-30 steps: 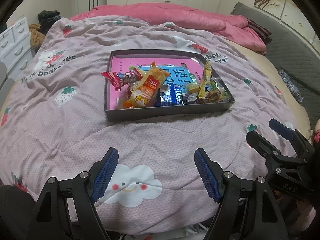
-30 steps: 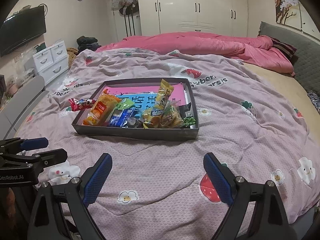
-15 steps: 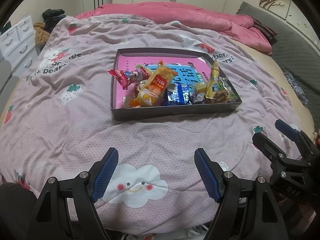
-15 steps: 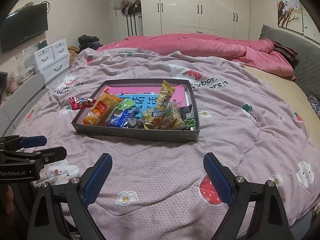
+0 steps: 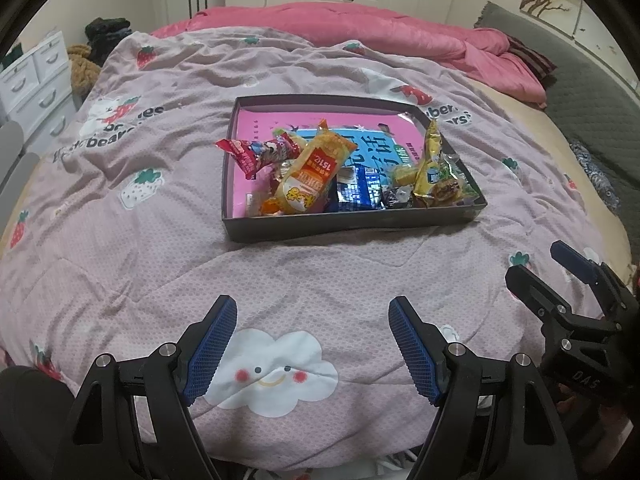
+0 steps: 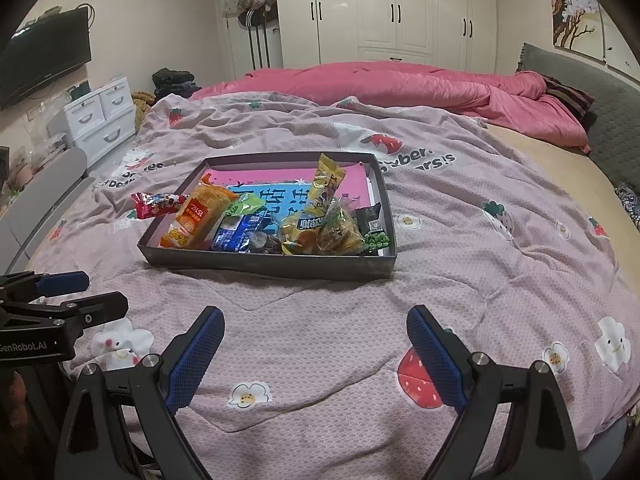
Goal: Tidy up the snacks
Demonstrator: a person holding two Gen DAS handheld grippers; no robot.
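Here, snack tray (image 5: 352, 222) sat at frame centre in both wrist views, ahead of both grippers, long axis across frame. Left gripper (image 5: 312, 346) and right gripper (image 6: 316, 354) stood spread wide, empty, low in frame, well apart from tray; neither judged clearly nearer.
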